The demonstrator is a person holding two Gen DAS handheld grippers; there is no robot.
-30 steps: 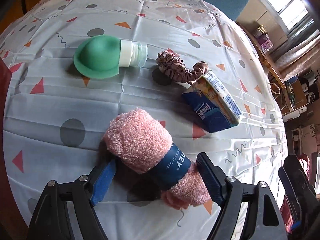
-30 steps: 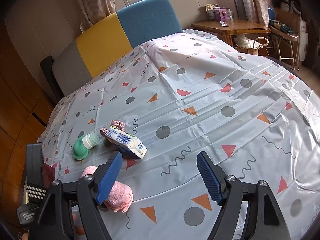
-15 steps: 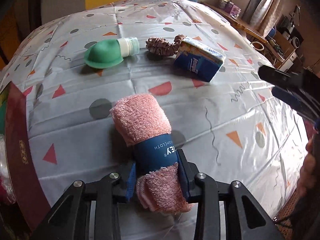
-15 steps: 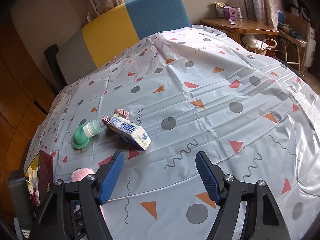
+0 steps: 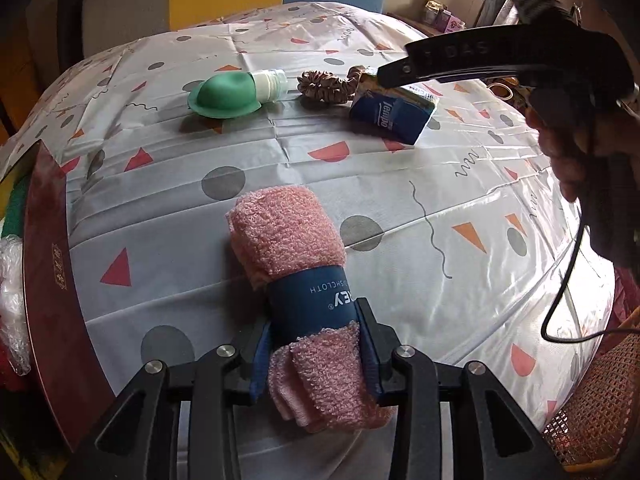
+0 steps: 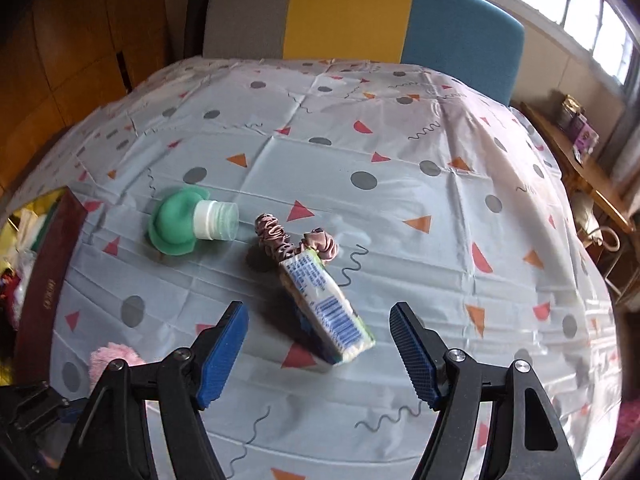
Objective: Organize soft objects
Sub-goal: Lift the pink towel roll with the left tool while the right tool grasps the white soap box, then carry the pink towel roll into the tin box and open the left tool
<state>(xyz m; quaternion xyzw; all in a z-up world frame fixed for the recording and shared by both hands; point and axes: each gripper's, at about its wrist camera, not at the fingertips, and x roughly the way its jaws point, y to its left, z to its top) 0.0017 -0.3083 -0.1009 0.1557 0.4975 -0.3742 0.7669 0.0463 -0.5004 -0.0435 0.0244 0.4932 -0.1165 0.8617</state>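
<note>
Left wrist: my left gripper (image 5: 316, 354) has just closed on towel (image 5: 298, 280) | right gripper (image 6: 320, 354) open over tissue pack (image 6: 324, 306) | next: stow towel.

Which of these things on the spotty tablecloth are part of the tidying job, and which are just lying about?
Part of the job:
- pink rolled towel, pinched in the left tongs
- tissue pack, below the open right tongs
- scrunchie
- green squeeze bottle, probably

Just lying about:
- dark red box at the table edge
- chair
- side table
</note>
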